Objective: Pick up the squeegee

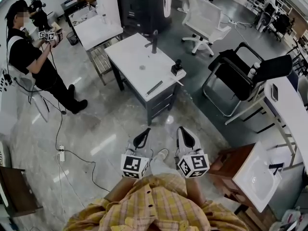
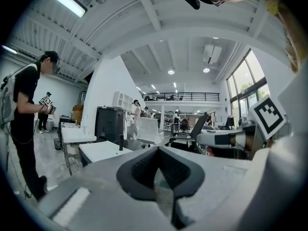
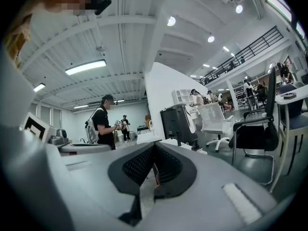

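White counter (image 1: 127, 54): centre of the floor, at 12 o'clock from both claws. Person in black (image 1: 29, 57): standing at 10 o'clock. Left claw (image 1: 143, 137) and right claw (image 1: 186, 137): side by side at 6 o'clock, each closed and empty. Squeegee (image 1: 155, 87): flat near the counter's 5 o'clock edge, well apart from both claws.

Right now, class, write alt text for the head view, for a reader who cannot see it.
The left gripper and right gripper, both shut and empty, are held side by side above a marble floor, short of a white table bearing dark tools. Another person stands at left.
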Demonstrator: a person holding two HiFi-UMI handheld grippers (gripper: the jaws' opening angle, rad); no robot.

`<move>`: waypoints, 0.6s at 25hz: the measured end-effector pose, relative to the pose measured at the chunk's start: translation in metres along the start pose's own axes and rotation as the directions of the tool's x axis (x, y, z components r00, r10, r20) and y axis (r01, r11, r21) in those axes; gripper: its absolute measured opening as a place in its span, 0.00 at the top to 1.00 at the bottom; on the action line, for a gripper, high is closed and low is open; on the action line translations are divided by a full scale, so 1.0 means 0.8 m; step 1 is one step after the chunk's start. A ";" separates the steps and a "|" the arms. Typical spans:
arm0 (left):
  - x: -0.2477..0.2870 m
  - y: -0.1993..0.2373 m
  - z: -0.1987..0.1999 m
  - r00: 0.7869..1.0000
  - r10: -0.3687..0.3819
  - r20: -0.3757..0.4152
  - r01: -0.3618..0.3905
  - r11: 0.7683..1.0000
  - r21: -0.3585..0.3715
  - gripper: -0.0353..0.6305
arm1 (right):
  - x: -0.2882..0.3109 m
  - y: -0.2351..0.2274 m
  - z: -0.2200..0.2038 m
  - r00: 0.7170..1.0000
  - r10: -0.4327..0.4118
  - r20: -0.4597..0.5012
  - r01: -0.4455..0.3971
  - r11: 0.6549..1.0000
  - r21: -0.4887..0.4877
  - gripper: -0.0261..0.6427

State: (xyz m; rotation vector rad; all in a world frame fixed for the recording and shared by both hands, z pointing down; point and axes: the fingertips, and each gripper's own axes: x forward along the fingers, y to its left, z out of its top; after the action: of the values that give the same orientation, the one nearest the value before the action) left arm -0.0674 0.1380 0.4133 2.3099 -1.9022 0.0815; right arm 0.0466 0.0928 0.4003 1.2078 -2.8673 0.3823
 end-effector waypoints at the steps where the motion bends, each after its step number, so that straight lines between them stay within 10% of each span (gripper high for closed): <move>1: 0.017 0.005 0.005 1.000 -0.003 -0.002 0.003 1.000 0.002 0.95 | 0.014 -0.010 0.004 1.000 -0.003 -0.002 0.003 1.000 0.002 0.96; 15: 0.203 0.060 0.015 0.999 -0.013 -0.051 0.015 0.999 0.033 0.95 | 0.163 -0.120 0.029 1.000 -0.014 -0.018 0.014 1.000 0.021 0.96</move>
State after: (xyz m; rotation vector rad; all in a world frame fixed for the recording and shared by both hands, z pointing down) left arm -0.0836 -0.0301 0.4269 2.3188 -1.8746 0.1704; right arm 0.0244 -0.0688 0.4116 1.2209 -2.8455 0.4212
